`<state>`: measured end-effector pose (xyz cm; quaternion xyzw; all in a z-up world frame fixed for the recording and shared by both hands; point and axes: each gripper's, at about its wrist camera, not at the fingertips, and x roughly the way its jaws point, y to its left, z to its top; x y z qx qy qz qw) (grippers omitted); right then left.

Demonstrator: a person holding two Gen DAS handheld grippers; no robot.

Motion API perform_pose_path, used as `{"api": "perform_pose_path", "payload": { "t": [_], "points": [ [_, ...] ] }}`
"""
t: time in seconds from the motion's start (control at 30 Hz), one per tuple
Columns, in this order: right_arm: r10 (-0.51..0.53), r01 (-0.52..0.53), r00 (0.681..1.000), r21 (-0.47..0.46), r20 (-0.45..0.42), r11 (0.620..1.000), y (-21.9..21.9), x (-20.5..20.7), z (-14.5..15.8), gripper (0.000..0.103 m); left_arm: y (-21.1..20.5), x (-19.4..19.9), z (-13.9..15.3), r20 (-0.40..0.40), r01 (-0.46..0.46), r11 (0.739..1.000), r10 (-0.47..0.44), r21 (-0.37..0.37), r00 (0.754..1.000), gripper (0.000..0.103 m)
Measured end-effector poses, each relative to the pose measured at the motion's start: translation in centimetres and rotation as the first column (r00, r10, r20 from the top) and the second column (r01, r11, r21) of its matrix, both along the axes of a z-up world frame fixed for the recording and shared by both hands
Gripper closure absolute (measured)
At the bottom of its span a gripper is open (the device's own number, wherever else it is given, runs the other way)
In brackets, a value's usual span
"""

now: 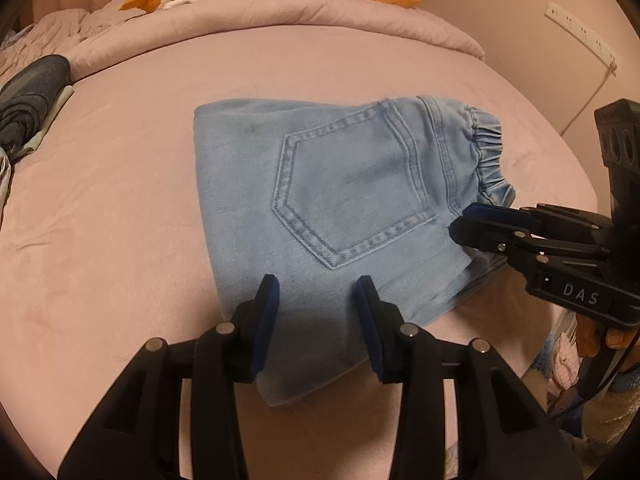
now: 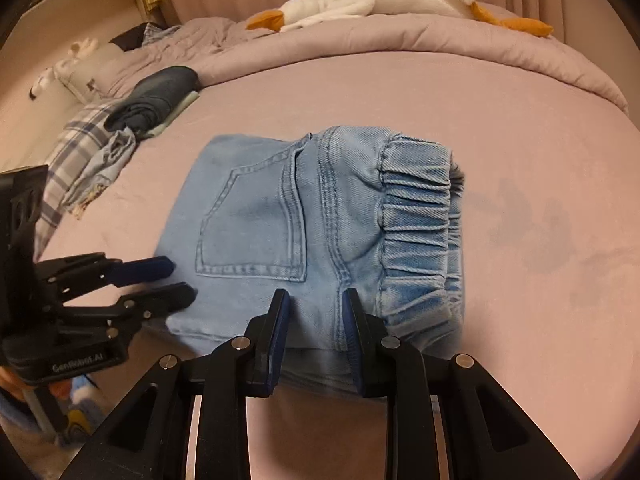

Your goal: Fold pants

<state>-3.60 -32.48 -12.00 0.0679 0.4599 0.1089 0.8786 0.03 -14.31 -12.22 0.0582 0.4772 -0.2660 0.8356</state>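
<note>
Pants (image 1: 332, 208) of light blue denim are seen folded into a compact stack on the pink bed (image 1: 120, 240), back pocket (image 1: 352, 192) uppermost, elastic waistband (image 2: 416, 232) at 3 o'clock. The left hand-held gripper (image 1: 318, 292) is held over the near edge at 6 o'clock with fingers spread — nothing is pinched. The right hand-held gripper (image 2: 314, 304) is likewise spread, beside the waistband. A dark folded garment (image 2: 160, 96) is seen at 10 o'clock, a plush goose (image 2: 384, 0) at 12 o'clock.

Pink bed (image 1: 120, 200), pink wall (image 1: 520, 32)
</note>
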Motion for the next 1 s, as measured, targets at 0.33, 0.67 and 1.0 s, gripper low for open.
{"api": "perform_pose_path", "payload": {
  "t": [0.33,0.67,1.0],
  "points": [
    [-0.046,0.038,0.999,0.235,0.028,0.971,-4.4,-0.8,2.6,0.055,3.6,0.2,1.2,-0.016,-0.119,0.986,0.118,-0.121,0.993,0.037],
    [-0.188,0.212,0.977,0.366,-0.102,0.906,-9.4,-0.3,0.5,0.034,5.9,2.6,-0.5,-0.214,-0.242,0.941,0.192,-0.236,0.958,0.032],
    [-0.139,0.223,0.966,0.428,-0.218,0.876,-9.8,0.3,-2.1,0.034,4.7,3.4,-1.1,-0.274,-0.207,0.94,0.13,-0.273,0.953,0.032]
  ]
}}
